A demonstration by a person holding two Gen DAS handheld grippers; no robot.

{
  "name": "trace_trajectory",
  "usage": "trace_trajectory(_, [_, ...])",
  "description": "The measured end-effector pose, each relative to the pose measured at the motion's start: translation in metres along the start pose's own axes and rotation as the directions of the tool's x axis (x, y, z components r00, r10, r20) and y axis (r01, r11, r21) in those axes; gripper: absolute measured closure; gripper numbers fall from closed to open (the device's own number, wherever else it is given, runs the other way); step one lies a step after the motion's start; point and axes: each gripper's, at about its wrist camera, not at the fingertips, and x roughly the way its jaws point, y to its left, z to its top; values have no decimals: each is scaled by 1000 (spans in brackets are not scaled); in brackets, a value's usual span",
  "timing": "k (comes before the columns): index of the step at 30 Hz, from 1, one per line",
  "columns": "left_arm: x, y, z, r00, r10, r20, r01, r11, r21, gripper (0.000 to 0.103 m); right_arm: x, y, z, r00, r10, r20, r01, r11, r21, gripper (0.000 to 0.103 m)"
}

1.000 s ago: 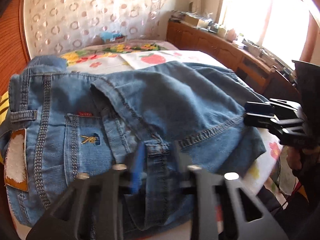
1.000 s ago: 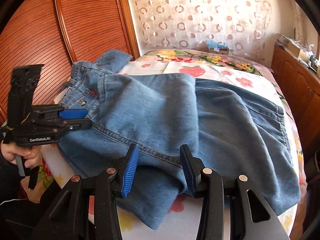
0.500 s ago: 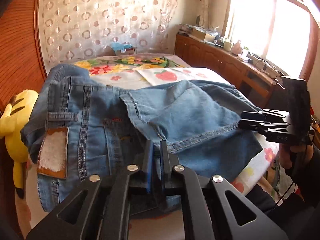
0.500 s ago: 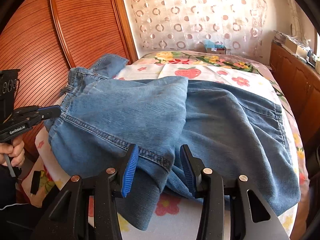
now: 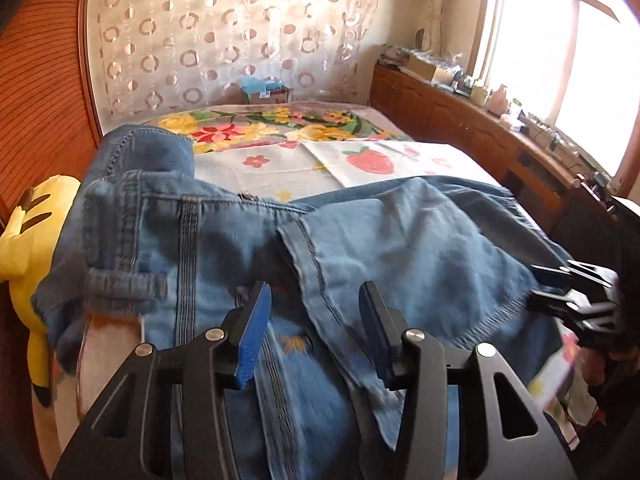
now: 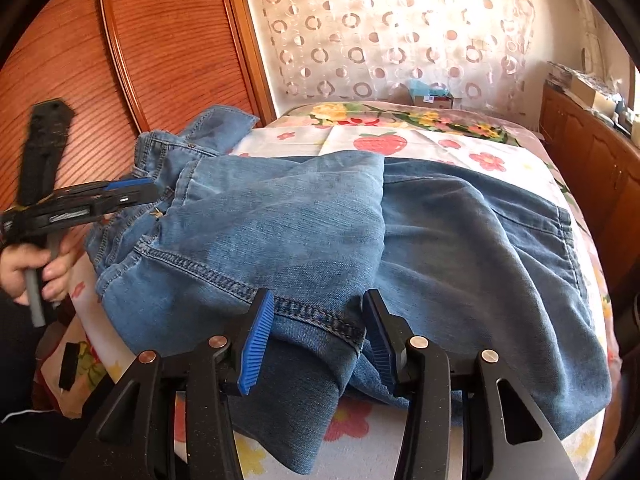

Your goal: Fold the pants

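Observation:
Blue denim pants (image 5: 420, 248) lie on the bed, legs folded over onto the waist part. In the left wrist view my left gripper (image 5: 312, 332) is open, its jaws either side of the folded hem edge near the back pocket, holding nothing. In the right wrist view the pants (image 6: 300, 232) spread across the bed, and my right gripper (image 6: 320, 336) is open over the stitched leg hem at the near edge. The left gripper (image 6: 136, 194) shows at the left by the waistband. The right gripper (image 5: 560, 288) shows at the right edge of the left view.
The bed has a floral and strawberry sheet (image 5: 360, 160). A yellow plush toy (image 5: 28, 232) sits left of the pants. A wooden wardrobe (image 6: 140, 48) stands at the left, a wooden cabinet (image 5: 480, 120) with clutter under the window at the right.
My left gripper was shut half a second ago and is open now, and it has lifted back from the denim. The right gripper has stayed open over the hem.

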Motion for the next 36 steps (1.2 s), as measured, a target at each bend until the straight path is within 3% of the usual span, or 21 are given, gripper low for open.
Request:
trace_trajectory(9, [24,13,13,999,7,-41,-7,1000,16,57,-2,30,0,996,21,84,-19,1000,-17,55])
trace_trajectory(17, [16,16,9,999,16,-35,-15,1000,20,57,-26,45,-7,979,-83,184,92,995,-44,55])
trace_trajectory(21, [15,18,7,999,13,-32,-12,1000,16,57,-30,58,-8,982,-21,185,36,996,-79,55])
trace_trajectory(26, [21,21,12,999,6,-38,-6,1000,9,57,0,86,-17,984,141,113,-128,985,-118,55])
trace_trajectory(36, [19,25,12,999,2,-34,-2,1000,10,57,32,115,-30,970,233,64,-213,950,-227,55])
